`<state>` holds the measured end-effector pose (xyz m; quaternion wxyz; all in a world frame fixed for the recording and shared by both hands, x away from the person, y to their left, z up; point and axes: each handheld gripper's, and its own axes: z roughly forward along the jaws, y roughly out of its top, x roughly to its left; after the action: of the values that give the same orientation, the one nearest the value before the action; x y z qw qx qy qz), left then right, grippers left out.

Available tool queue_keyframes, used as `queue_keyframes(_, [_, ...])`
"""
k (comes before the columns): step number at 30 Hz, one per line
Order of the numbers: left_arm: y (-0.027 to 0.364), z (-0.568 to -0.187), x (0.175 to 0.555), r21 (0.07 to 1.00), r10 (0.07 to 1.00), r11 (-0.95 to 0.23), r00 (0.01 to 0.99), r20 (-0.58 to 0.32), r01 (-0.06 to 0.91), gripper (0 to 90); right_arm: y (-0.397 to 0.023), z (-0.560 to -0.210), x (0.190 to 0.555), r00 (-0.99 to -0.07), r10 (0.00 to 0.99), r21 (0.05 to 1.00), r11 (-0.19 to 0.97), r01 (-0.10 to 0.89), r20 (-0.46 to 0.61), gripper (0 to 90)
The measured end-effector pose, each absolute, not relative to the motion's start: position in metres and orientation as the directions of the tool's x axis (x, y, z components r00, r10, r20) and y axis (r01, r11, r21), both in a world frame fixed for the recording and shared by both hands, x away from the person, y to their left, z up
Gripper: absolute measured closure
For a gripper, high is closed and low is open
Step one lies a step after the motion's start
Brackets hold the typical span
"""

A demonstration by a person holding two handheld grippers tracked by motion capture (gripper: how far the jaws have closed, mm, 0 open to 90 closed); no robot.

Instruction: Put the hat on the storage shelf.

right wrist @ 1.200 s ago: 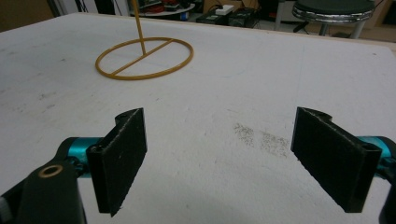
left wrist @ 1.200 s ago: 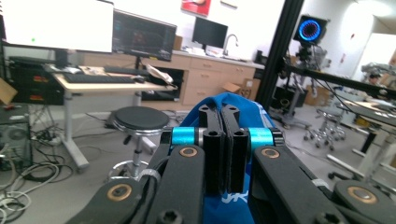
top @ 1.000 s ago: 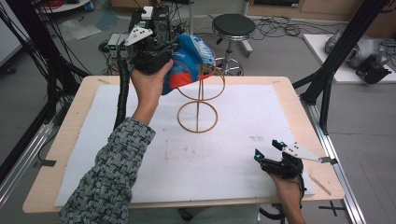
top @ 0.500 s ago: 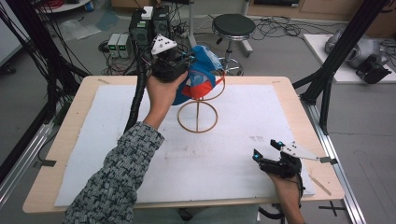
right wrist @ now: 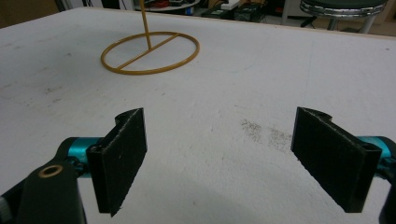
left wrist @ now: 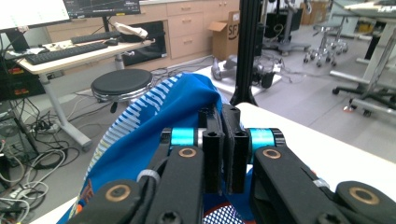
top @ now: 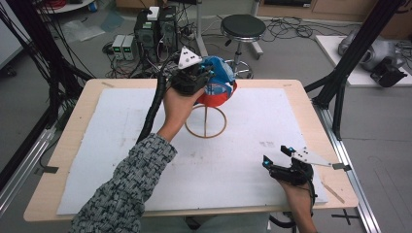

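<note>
High view: the left gripper [top: 194, 77] is raised over the far middle of the surface [top: 121, 145], clenched on a blue and red cap [top: 219, 86] that sits at the top of a gold wire stand [top: 206, 122].
Near right corner: the right gripper [top: 284, 162] rests low, well apart from the stand.
Left gripper view: the jaws are pressed together on blue fabric with white stripes — the cap bulges out to the left; a stool [left wrist: 122, 82] stands beyond.
Right gripper view: the jaws stand wide apart, nothing between them; the stand's ring base lies ahead on the white mat.
Step in hand: by my reading, seating the cap on the stand.
Next move: likely lower and centre it on the upper ring, then release — the stand may tip.
</note>
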<state>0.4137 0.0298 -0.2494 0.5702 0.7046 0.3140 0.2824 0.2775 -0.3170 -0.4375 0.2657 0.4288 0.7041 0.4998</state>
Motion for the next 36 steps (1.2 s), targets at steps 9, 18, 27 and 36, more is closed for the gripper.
queue_keyframes(9, [0.028,-0.258,0.412,0.982,0.761,-0.149,0.647,0.042,0.112,79.9,-0.317,-0.438,0.278,-0.492,0.869,0.932,0.13,0.338,0.058,17.4])
queue_keyframes(18, [0.024,-0.26,0.411,0.98,0.769,-0.167,0.636,0.064,0.104,68.5,-0.318,-0.439,0.279,-0.494,0.867,0.932,0.13,0.338,0.058,17.4])
queue_keyframes(27, [0.024,-0.264,0.413,0.978,0.78,-0.177,0.622,0.072,0.109,53.9,-0.317,-0.439,0.279,-0.495,0.867,0.931,0.13,0.342,0.061,17.4])
queue_keyframes(36, [0.027,-0.265,0.413,0.979,0.787,-0.171,0.613,0.068,0.11,47.4,-0.316,-0.439,0.279,-0.494,0.867,0.929,0.128,0.346,0.065,17.4])
